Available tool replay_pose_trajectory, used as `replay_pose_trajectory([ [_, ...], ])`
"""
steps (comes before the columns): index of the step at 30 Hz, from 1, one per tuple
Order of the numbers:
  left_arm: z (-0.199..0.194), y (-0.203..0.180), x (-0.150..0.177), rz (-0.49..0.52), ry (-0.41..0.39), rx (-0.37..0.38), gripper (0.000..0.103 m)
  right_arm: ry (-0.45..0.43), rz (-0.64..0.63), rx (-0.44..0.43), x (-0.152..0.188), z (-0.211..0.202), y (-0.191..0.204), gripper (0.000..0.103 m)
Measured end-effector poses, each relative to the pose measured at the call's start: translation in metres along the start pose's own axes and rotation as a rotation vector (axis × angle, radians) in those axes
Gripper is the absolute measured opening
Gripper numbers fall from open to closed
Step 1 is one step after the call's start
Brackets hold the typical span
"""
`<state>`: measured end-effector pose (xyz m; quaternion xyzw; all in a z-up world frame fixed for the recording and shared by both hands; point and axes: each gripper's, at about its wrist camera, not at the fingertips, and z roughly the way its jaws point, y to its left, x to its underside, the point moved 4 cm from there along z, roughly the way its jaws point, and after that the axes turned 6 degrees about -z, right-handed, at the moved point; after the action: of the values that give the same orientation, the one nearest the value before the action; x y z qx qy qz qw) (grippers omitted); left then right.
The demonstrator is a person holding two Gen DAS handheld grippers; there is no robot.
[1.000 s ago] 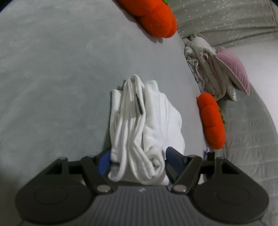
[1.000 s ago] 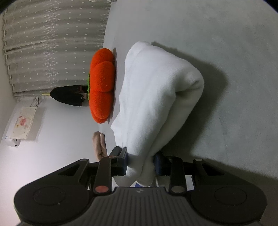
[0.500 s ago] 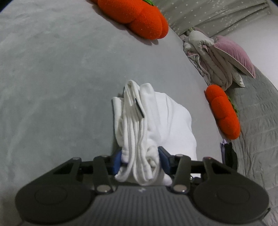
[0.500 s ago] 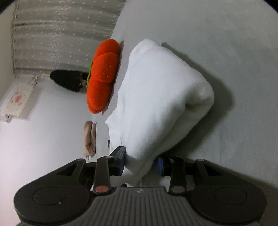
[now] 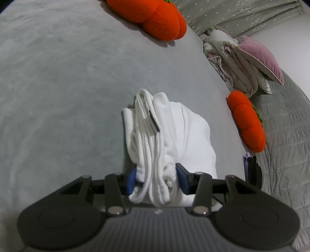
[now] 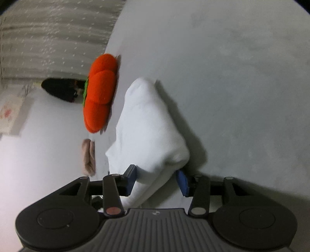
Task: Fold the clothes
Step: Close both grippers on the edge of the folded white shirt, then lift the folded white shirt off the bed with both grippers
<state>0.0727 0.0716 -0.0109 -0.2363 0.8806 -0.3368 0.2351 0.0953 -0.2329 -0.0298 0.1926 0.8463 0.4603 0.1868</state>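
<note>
A folded white garment [image 5: 166,133] lies as a thick bundle on the grey bed cover [image 5: 58,87]. My left gripper [image 5: 157,179] is shut on its near, layered edge, blue pads pressing both sides. In the right wrist view the same white garment [image 6: 149,124] shows as a smooth hump. My right gripper [image 6: 157,179] holds its near end between the blue pads; the jaws stand wider than before, still touching the cloth.
An orange plush cushion [image 5: 155,15] lies at the far edge of the bed, and another orange cushion [image 5: 247,122] at the right edge. A pile of pink and grey bedding [image 5: 242,58] sits beyond. A beige rolled item [image 6: 89,157] lies on the floor.
My left gripper has closed tighter on the garment's layered edge. My right gripper's jaws have opened somewhat and the bundle has shifted and sunk lower on the bed.
</note>
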Motion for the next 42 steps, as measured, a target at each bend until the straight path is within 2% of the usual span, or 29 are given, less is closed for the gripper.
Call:
replay_pose_trajectory([
  [3, -0.001, 0.002, -0.001, -0.008, 0.006, 0.003, 0.041, 0.0, -0.019, 0.016, -0.003, -0.003, -0.002, 0.046],
  [8, 0.001, 0.003, -0.001, 0.006, 0.008, -0.006, 0.041, 0.009, -0.173, 0.092, -0.01, -0.014, 0.007, 0.052],
  [12, 0.002, 0.001, 0.0, 0.021, 0.004, -0.017, 0.041, -0.028, -0.191, 0.113, -0.024, -0.023, 0.001, 0.054],
  [14, 0.003, 0.001, 0.001, 0.03, 0.002, -0.023, 0.042, -0.018, -0.212, 0.095, -0.025, -0.019, 0.001, 0.059],
  [19, 0.002, 0.001, 0.003, 0.043, -0.004, -0.024, 0.042, 0.028, -0.274, 0.026, -0.024, -0.002, 0.001, 0.059],
  [24, 0.003, 0.0, 0.005, 0.059, -0.014, -0.033, 0.042, 0.027, -0.328, -0.007, -0.019, 0.01, 0.005, 0.052],
  [32, 0.004, -0.004, 0.008, 0.091, -0.033, -0.054, 0.042, 0.001, -0.376, 0.005, -0.011, 0.017, 0.01, 0.047],
  [37, 0.002, -0.012, 0.012, 0.15, -0.063, -0.095, 0.042, -0.031, -0.416, 0.059, -0.005, 0.013, 0.018, 0.043],
  [42, 0.0, -0.035, 0.024, 0.306, -0.145, -0.192, 0.041, -0.078, -0.525, 0.151, 0.007, 0.01, 0.036, 0.04],
])
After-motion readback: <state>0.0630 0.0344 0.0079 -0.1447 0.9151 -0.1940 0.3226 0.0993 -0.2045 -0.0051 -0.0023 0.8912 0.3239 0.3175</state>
